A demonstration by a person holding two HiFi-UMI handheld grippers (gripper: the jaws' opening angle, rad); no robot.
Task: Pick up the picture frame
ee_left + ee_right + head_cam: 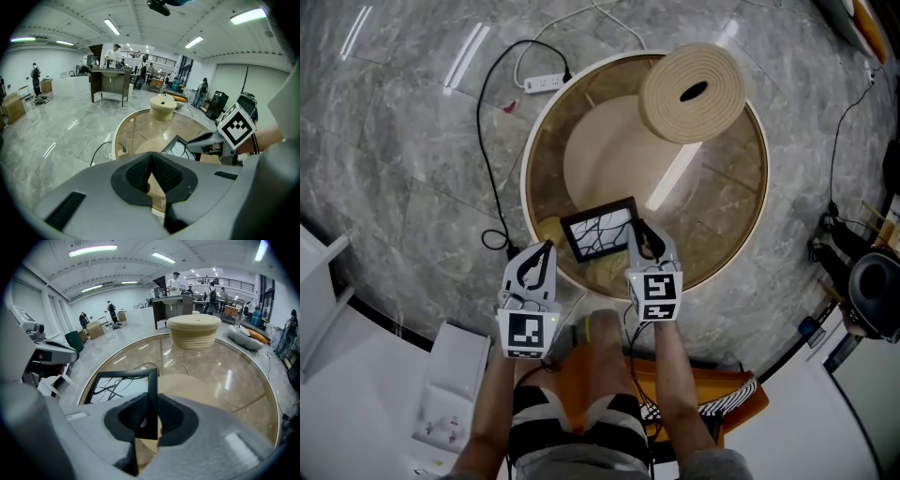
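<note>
The picture frame (pixel 600 232) is black, with a white sheet of dark scribbled lines in it. It sits tilted over the near side of the round glass table (pixel 528 159). My right gripper (pixel 639 238) is shut on the frame's right edge. In the right gripper view the black edge (pixel 152 390) runs straight between the pads, and the picture (pixel 117 387) spreads out to the left. My left gripper (pixel 546 251) hovers just left of the frame at the table's near rim, shut and empty. The left gripper view shows the frame (pixel 177 146) beyond its jaws.
A thick beige coiled roll (pixel 694 92) stands at the table's far right. On the floor behind the table lies a white power strip (pixel 546 82), and a black cable (pixel 487 169) runs down the table's left side. White furniture (pixel 450 384) stands at the lower left.
</note>
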